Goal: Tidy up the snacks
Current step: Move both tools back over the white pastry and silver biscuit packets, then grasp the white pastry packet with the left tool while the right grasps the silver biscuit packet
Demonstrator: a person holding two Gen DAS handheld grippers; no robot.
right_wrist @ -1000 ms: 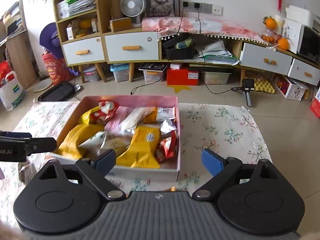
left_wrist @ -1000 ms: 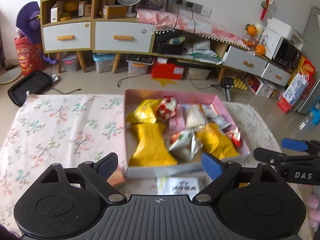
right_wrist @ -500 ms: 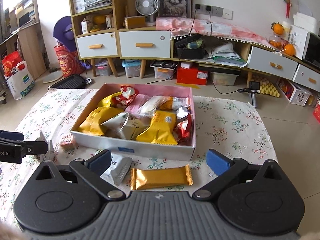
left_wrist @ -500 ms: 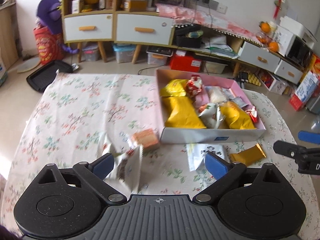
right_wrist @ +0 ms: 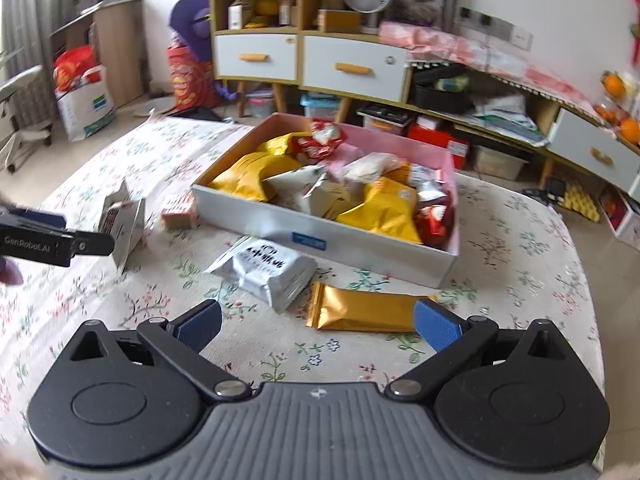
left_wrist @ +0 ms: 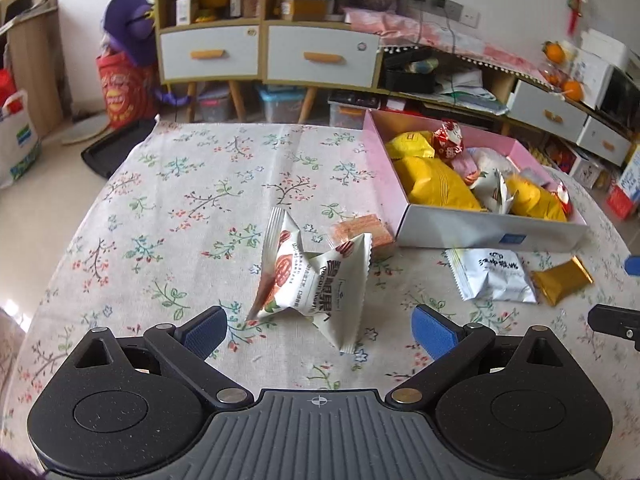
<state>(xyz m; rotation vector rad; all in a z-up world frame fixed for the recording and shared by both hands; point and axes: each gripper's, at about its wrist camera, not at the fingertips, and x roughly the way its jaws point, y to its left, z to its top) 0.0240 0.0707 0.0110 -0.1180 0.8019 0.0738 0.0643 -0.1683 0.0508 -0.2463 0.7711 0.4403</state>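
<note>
A pink-lined box (left_wrist: 484,236) (right_wrist: 320,228) holds several yellow, white and red snack packs. On the floral cloth in front of it lie a white pecan pack (left_wrist: 316,280) (right_wrist: 124,220), a small orange-red bar (left_wrist: 360,232) (right_wrist: 178,210), a white-blue pack (left_wrist: 492,276) (right_wrist: 264,268) and a gold bar (left_wrist: 562,280) (right_wrist: 360,312). My left gripper (left_wrist: 318,326) is open, just short of the pecan pack. My right gripper (right_wrist: 316,324) is open, close over the gold bar and the white-blue pack.
The round table's edge (right_wrist: 592,320) curves close on the right. The left half of the cloth (left_wrist: 180,184) lies beyond the pecan pack. Cabinets with drawers (left_wrist: 264,52), a fan and floor clutter stand behind the table.
Both grippers have pulled back from the box and swung left. The loose packs in front of the box have come into view. The left one now faces the pecan pack.
</note>
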